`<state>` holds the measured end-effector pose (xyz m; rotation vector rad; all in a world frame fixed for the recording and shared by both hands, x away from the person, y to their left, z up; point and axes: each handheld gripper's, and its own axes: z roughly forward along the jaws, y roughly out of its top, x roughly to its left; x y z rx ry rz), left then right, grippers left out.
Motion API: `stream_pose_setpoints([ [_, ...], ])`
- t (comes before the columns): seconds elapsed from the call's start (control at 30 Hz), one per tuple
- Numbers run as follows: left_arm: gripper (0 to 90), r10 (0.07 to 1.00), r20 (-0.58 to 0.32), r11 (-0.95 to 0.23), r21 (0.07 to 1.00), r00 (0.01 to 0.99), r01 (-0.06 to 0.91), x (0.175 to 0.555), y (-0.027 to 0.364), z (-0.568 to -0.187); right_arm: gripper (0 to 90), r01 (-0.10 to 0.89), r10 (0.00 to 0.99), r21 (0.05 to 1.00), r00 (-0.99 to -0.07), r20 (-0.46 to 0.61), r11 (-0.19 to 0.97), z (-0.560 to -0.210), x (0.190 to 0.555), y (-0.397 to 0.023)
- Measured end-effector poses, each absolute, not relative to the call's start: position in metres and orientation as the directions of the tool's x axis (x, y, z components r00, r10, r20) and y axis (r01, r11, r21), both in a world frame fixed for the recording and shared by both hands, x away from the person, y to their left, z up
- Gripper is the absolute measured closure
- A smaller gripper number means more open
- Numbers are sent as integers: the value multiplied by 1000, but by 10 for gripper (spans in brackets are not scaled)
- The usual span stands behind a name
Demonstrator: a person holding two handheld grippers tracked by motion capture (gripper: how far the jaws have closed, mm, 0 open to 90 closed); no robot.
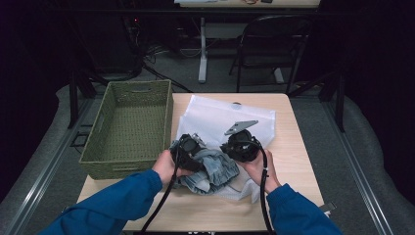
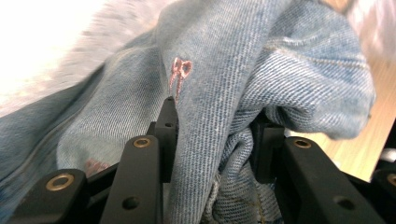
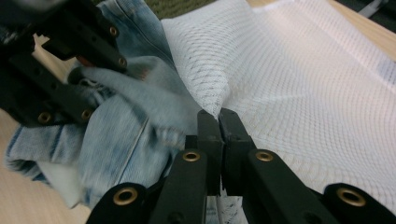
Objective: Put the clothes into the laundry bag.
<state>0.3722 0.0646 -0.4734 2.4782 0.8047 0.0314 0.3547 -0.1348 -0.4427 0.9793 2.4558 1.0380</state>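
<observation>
A crumpled light-blue denim garment (image 1: 211, 172) lies on a white mesh laundry bag (image 1: 222, 117) in the middle of the table. My left gripper (image 2: 215, 121) is shut on a thick fold of the denim (image 2: 219, 84), its jaws held apart by the cloth. In the high view that left gripper (image 1: 188, 149) sits at the garment's left side. My right gripper (image 3: 218, 116) is shut on a pinched ridge of the mesh bag (image 3: 289, 79), next to the denim (image 3: 126, 140). From above, the right gripper (image 1: 241, 144) is at the garment's right.
A green woven basket (image 1: 128, 129) stands at the table's left, close to my left hand. The wooden tabletop (image 1: 288, 142) has bare room to the right and front. A chair (image 1: 274, 44) and another table's leg (image 1: 202, 49) stand beyond the far edge.
</observation>
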Motion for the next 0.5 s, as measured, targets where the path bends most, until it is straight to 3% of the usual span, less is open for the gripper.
stream_pose_setpoints([
  [0.23, 635, 651, -151, -590, 516, 744, 621, 380, 61, -463, 890, 433, 671, 770, -742, 9, 469, -425, 343, -129],
  [0.37, 631, 691, -174, -503, 582, 702, 639, 385, 58, -460, 890, 424, 667, 786, -745, 20, 451, -424, 339, -128],
  [0.5, 555, 702, -187, -484, 584, 688, 652, 392, 47, -488, 889, 492, 686, 752, -724, 73, 439, -440, 350, -132],
])
